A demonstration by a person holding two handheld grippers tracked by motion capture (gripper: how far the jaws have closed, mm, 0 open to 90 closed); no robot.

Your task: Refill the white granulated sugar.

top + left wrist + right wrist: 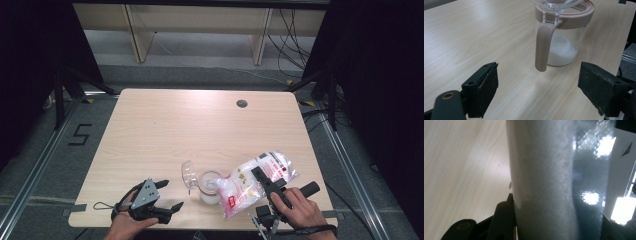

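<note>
A clear glass jar [210,188] with a beige rim stands near the table's front edge, its clear lid [188,175] flipped open to the left. White granules cover its bottom [562,51], and its beige handle [543,46] faces my left gripper. That left gripper [172,194] [537,87] rests open just left of the jar, with nothing between its jaws. My right gripper [256,174] [556,227] is shut on a clear plastic bag of white granules [239,189] [544,182]. The bag lies tilted, with its lower left end at the jar's mouth.
The wooden table [190,125] has a round cable hole [242,103] at its back right. Beyond the far edge stand wooden bench legs [136,35]. Cables [295,40] lie on the floor at the right. Black curtains close both sides.
</note>
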